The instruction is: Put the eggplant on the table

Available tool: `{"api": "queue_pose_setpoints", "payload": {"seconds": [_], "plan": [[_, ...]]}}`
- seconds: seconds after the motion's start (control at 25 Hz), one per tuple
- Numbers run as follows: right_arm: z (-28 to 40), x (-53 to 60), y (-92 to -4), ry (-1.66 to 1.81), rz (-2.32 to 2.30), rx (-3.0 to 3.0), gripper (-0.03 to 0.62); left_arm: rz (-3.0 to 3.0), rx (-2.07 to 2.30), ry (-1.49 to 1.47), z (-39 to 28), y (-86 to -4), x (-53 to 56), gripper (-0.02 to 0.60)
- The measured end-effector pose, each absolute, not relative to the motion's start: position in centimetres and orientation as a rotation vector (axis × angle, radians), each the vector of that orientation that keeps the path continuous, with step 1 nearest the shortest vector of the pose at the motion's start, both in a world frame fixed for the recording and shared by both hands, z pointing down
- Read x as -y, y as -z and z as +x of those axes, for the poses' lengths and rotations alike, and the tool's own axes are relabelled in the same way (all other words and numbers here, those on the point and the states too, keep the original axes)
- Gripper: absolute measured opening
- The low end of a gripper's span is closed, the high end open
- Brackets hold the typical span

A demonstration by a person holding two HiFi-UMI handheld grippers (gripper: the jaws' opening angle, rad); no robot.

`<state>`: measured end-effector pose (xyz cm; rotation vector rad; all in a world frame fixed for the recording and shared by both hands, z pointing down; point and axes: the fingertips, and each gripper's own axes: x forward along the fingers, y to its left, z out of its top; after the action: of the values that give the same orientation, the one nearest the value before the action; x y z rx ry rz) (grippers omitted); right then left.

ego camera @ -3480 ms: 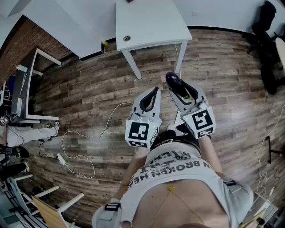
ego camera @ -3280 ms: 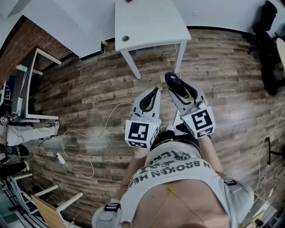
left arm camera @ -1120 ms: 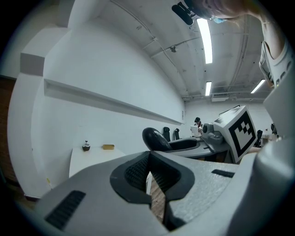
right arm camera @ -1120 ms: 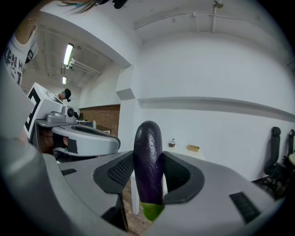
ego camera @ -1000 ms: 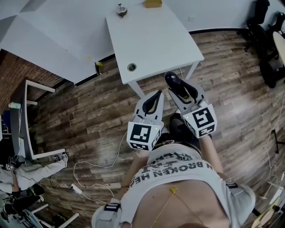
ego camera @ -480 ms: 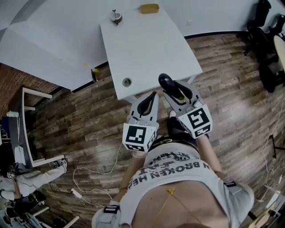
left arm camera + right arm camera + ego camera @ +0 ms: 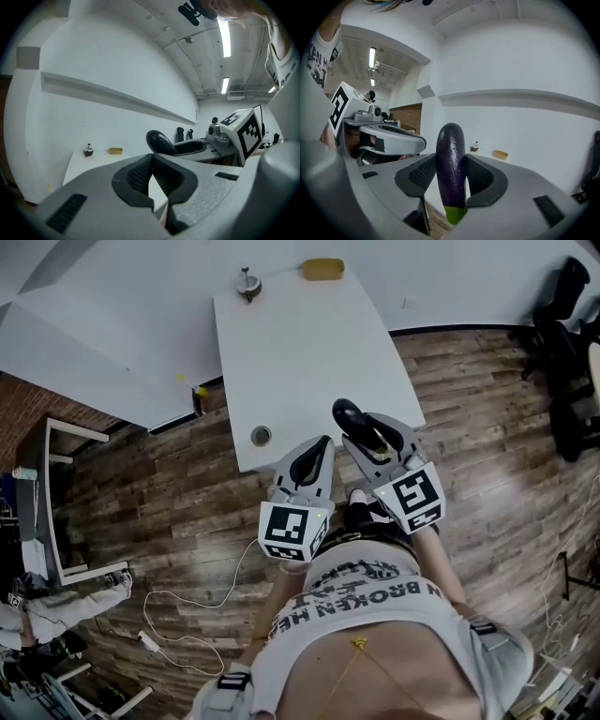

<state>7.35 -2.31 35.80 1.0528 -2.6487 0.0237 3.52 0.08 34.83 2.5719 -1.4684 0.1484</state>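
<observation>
Centrally, glossy, faintly dimpled dark-purple eggplant (image 7: 450,150), green stem end lowermost, upright, clamped between right tongs (image 7: 451,174); left tongs (image 7: 151,165) closed, empty.

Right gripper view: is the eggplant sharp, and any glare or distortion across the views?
Right gripper view: the dark purple eggplant is sharp, soft highlights, no glare; the wall ledge bows. Left gripper view: the ceiling strip light blows out white; corners vignette black. Head view: even light; the brown wooden floorboards curve beside the white rectangular table.
</observation>
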Motion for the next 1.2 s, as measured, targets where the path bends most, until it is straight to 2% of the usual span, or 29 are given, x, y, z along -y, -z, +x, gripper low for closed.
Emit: {"api": "queue_pose_setpoints", "payload": {"seconds": [0.44,1.2], "plan": [[10.1,7.5,-36.7,-0.001,0.929,2.681,0.196,2.494,1.573,-0.133,6.2,-35.5,4.9,0.006],[9.6,11.3,-38.1,-0.060,0.906,2.705,0.196,2.430,1.647,-0.160,4.6,-36.2,8.2,0.006]]}}
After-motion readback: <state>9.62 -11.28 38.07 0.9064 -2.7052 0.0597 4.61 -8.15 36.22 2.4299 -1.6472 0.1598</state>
